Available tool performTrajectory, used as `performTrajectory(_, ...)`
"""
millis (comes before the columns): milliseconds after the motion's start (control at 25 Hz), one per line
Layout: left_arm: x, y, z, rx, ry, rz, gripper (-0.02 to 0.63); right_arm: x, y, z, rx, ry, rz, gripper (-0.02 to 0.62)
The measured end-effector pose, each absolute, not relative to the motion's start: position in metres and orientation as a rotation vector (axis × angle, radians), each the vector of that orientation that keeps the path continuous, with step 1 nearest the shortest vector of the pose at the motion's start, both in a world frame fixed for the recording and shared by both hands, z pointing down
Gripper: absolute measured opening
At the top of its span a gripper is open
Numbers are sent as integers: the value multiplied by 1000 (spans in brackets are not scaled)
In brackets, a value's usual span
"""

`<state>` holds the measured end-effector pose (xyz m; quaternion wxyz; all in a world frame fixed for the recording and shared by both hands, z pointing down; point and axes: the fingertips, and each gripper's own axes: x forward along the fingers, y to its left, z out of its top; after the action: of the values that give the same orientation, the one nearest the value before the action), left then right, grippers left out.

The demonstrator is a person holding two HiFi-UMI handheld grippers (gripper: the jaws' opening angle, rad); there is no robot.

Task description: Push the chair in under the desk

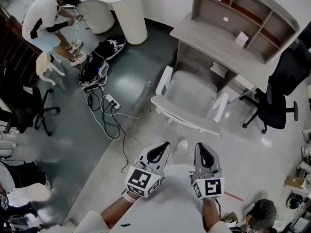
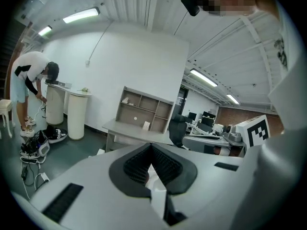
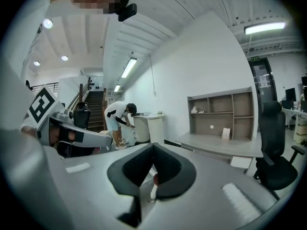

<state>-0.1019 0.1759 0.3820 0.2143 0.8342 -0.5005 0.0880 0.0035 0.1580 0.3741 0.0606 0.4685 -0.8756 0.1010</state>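
Note:
A pale grey chair with white arms stands on the floor, its seat pulled out in front of the grey desk, which carries a shelf unit. My left gripper and right gripper hover side by side near my body, a short way behind the chair's back and not touching it. Both are shut with nothing between the jaws. In the left gripper view my gripper points toward the desk. The right gripper view shows my gripper with the desk off to the right. The jaws hide most of the chair in both gripper views.
A black office chair stands right of the desk. A power strip with loose cables and dark bags lie on the floor to the left. A person bends by a white round counter. Another black chair sits far left.

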Motion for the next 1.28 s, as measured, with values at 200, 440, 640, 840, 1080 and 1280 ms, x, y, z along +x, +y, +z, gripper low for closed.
performTrajectory(200,-91,124,379,2303,-1436,262,6,9,102,367,1335,-2712,276,11)
performTrajectory(440,-47,68,387,2281,-1462,304,6,46,39,371,1304,-2757,355,11)
performTrajectory(640,-40,44,386,2267,-1489,314,6,53,-7,370,1279,-2815,507,12)
performTrajectory(840,-53,27,382,2259,-1507,305,6,45,-23,367,1265,-2829,518,12)
performTrajectory(1080,-83,9,379,2280,-1458,362,6,20,-18,366,1298,-2799,542,12)
performTrajectory(1280,-85,1,390,2328,-1371,426,6,23,-19,372,1342,-2750,543,12)
